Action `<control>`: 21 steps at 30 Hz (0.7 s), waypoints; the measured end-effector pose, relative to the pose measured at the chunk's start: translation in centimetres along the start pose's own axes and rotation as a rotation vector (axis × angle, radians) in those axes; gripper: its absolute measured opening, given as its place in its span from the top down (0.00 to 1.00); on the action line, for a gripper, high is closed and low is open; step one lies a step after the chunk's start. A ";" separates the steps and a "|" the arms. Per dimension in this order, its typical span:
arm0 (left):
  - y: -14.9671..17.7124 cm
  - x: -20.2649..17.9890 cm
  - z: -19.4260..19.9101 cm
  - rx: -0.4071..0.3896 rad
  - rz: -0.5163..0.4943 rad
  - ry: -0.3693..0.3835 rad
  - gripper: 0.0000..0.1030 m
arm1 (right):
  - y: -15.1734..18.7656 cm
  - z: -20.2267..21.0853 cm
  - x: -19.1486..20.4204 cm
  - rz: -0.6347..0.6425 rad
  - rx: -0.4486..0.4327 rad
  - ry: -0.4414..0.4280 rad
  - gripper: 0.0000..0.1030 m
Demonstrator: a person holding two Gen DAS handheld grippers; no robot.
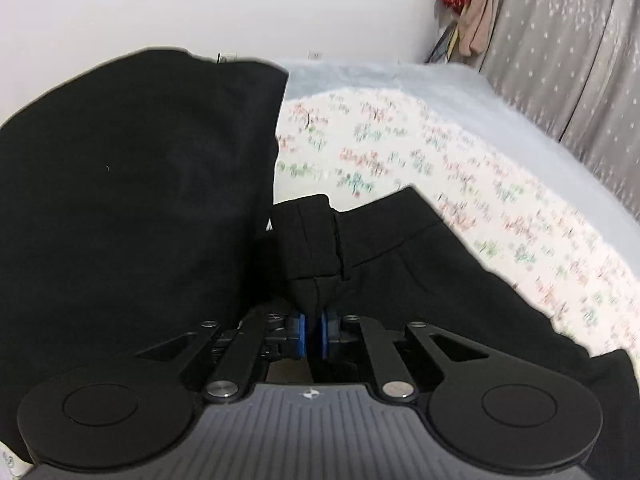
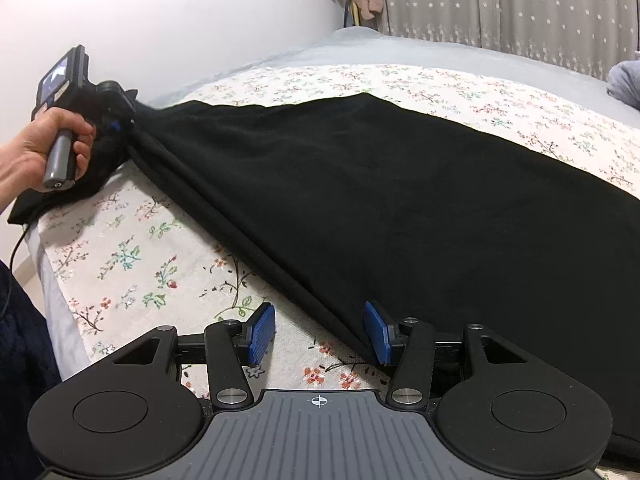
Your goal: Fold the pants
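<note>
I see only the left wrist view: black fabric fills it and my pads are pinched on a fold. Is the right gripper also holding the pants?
Observer: No. The right gripper is open, its blue pads apart; the edge of the black pants runs between them, not clamped.
Operator: Where do the pants lie?
Observer: Spread across the floral bedsheet, rising toward the left gripper.
Operator: So my left grip lifts them?
Observer: Yes. The right wrist view shows a hand holding that gripper above the sheet, the fabric bunched at its tips.
</note>
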State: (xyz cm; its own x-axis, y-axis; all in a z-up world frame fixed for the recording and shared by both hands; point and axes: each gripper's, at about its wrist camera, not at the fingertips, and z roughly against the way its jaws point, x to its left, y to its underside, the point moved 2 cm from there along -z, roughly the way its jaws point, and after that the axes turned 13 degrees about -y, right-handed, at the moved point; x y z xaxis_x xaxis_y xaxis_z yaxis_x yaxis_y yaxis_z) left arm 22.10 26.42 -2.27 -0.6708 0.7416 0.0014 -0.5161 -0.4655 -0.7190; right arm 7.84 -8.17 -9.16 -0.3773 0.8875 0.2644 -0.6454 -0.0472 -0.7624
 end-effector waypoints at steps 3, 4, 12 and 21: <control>0.1 -1.3 0.7 -0.051 -0.097 -0.043 0.78 | 0.1 0.3 -0.3 -0.009 0.010 -0.009 0.52; 0.1 -1.0 1.0 -0.051 -0.096 -0.043 0.77 | 0.1 0.5 -0.5 -0.027 0.010 -0.023 0.52; 0.4 0.4 4.5 -0.187 -0.150 -0.145 0.51 | -1.0 6.4 -3.0 -0.112 -0.079 -0.065 0.47; 2.7 -4.8 9.4 -0.212 -0.262 0.147 0.47 | -0.8 13.0 -12.1 -0.366 -0.186 0.172 0.38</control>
State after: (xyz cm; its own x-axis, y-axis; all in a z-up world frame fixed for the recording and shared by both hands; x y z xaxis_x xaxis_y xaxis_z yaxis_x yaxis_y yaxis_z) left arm 18.93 17.03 2.33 -0.4390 0.8910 0.1156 -0.5280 -0.1517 -0.8356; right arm 4.24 -24.86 -4.08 -0.0202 0.8945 0.4465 -0.5796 0.3534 -0.7343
